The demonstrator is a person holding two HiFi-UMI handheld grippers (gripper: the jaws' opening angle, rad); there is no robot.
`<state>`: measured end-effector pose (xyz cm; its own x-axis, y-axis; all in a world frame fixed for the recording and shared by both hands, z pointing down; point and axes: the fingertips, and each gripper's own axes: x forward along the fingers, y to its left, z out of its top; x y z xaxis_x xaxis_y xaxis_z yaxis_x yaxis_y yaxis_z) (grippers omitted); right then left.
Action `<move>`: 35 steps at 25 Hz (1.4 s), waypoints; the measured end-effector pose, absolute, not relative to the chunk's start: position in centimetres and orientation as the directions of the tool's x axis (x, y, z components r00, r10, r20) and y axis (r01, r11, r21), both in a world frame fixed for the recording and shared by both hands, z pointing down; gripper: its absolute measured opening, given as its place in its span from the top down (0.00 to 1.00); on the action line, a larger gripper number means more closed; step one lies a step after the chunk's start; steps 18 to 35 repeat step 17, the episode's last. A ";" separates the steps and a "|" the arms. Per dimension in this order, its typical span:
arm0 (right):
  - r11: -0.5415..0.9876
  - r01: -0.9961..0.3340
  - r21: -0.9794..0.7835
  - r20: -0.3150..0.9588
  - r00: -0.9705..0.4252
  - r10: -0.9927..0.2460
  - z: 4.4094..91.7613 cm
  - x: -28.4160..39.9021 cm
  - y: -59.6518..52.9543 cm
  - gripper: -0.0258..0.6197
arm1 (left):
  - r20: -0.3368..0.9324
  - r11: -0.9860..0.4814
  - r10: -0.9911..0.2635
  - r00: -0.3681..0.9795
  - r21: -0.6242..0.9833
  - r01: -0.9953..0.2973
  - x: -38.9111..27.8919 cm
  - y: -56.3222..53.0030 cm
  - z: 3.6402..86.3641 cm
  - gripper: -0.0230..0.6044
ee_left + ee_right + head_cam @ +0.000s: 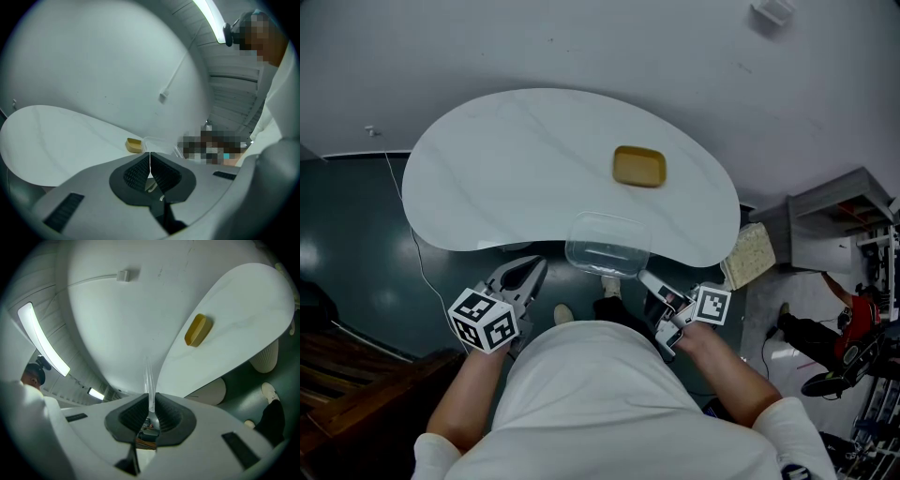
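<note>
While the left gripper (534,267) hangs just below the tabletop's (487,178) near edge, its fingers are pressed together with nothing between them, and the left gripper view (150,161) shows the ribbed pads meeting in one thin line. Over on the right, the right gripper (645,278) comes in from the near right, and its fingers are clamped on the clear plastic container (607,246). In the right gripper view (151,404) a thin clear wall (149,380) stands edge-on between the pads.

That container is a shallow, see-through box with rounded corners. It sits at the middle of the near edge, its near side reaching out past the tabletop toward the person. Whether it rests on the surface or hangs just above it, I cannot tell. Through its floor only the white tabletop and the dark floor show. Its long axis runs left to right along that edge, open side up.

Farther back, well apart from it, a small yellow dish (638,167) lies flat on the tabletop, also longer left to right, and its hollow shows plain yellow.
</note>
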<state>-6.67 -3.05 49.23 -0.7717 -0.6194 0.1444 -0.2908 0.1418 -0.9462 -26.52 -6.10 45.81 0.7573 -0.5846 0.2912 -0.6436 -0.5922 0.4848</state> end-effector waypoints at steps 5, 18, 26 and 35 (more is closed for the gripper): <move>0.148 -0.293 -0.945 0.142 -0.773 -0.619 49.2 -6.7 -3.1 0.89 | 0.290 -0.590 -0.586 0.756 0.486 -0.645 -26.7 -6.0 45.9 0.93; 0.155 -0.290 -0.944 0.135 -0.774 -0.619 49.5 -6.2 -3.6 0.89 | 0.290 -0.593 -0.589 0.754 0.479 -0.647 -26.3 -6.0 46.3 0.93; 0.155 -0.290 -0.944 0.135 -0.774 -0.619 49.5 -6.2 -3.6 0.89 | 0.290 -0.593 -0.589 0.754 0.479 -0.647 -26.3 -6.0 46.3 0.93; 0.155 -0.290 -0.944 0.135 -0.774 -0.619 49.5 -6.2 -3.6 0.89 | 0.290 -0.593 -0.589 0.754 0.479 -0.647 -26.3 -6.0 46.3 0.93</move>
